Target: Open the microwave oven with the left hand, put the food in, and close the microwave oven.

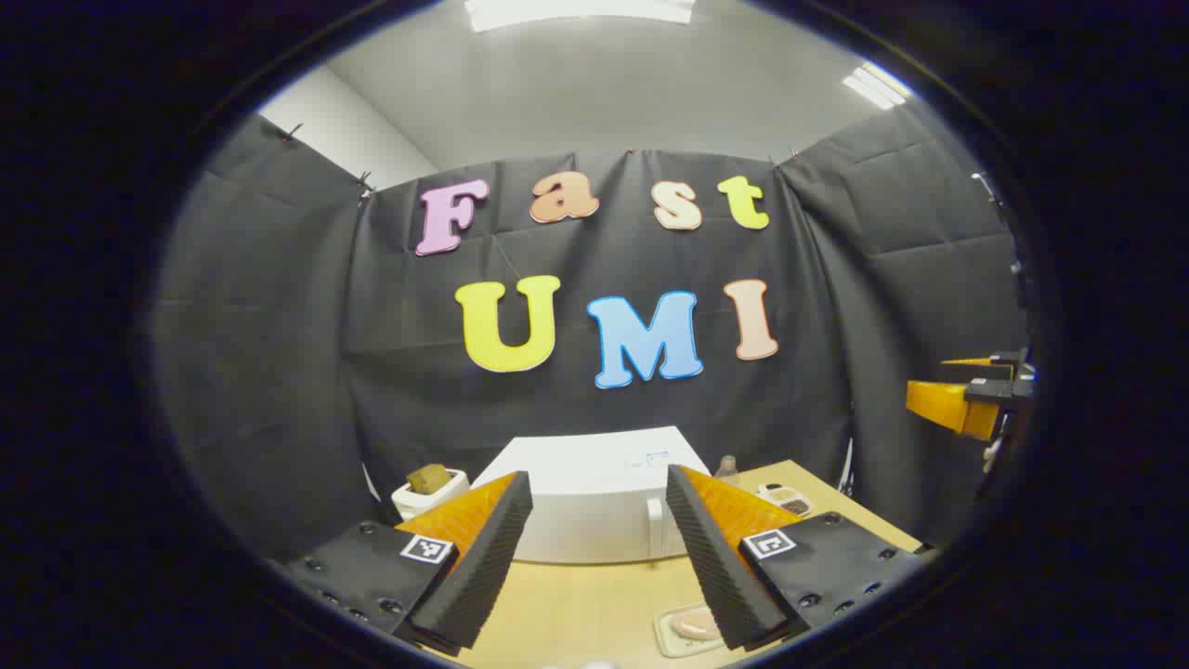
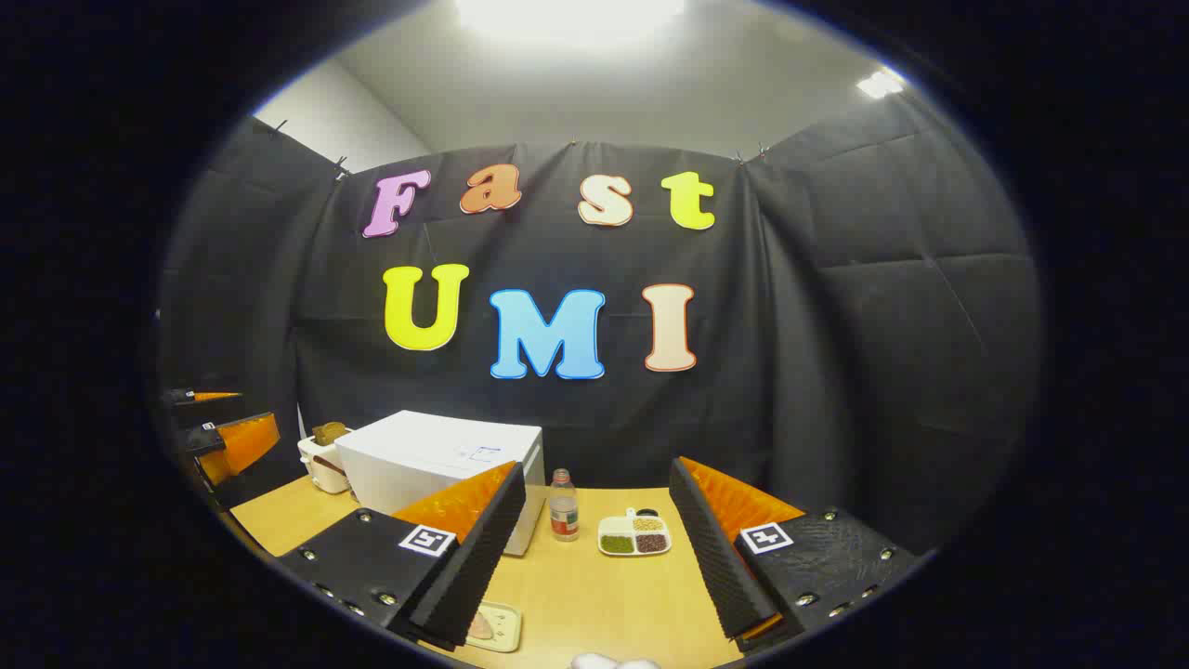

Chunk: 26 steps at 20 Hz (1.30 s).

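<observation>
The white microwave oven [image 1: 594,492] stands shut at the back of the wooden table [image 1: 576,604], its door handle [image 1: 656,530] on the right side of its front. My left gripper [image 1: 597,474] hovers open in front of it, nothing between its fingers. The food lies on a small pale tray [image 1: 692,627] near the table's front, partly hidden behind a finger. In the right gripper view the microwave [image 2: 437,465] sits to the left and the food tray [image 2: 488,627] low down. My right gripper [image 2: 596,466] is open and holds nothing.
A white container [image 1: 429,488] with a brown lump stands left of the microwave. A small bottle [image 2: 562,506] and a divided dish of grains [image 2: 634,536] stand to the microwave's right. Black cloth walls close in the back and sides.
</observation>
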{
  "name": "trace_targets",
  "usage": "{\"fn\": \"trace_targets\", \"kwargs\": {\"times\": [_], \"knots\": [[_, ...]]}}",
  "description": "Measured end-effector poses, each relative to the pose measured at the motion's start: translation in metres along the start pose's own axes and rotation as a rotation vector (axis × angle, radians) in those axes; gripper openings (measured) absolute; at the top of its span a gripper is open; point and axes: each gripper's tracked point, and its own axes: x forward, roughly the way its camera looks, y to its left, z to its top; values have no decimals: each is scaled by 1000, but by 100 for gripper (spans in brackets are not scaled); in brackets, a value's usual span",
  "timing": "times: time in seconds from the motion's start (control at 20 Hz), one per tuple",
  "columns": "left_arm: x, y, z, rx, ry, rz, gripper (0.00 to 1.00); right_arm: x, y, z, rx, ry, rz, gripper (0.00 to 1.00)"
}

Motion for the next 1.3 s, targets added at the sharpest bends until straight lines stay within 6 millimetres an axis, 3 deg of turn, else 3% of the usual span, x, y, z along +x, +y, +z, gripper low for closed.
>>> {"fn": "trace_targets", "kwargs": {"times": [0.15, 0.45, 0.7, 1.3], "knots": [[2, 25, 11, -27, -14, -5, 98, -1, 30, 9, -3, -9, 6, 95], [4, 57, 26, -51, -56, 24, 99, 2, 53, 22, 9, -26, -3, 95], [6, 69, 16, -49, -32, 28, 99, 4, 70, 21, 18, -12, 15, 96], [29, 90, 4, -12, -24, 78, 95, 15, 76, 25, 18, -39, 20, 95]]}}
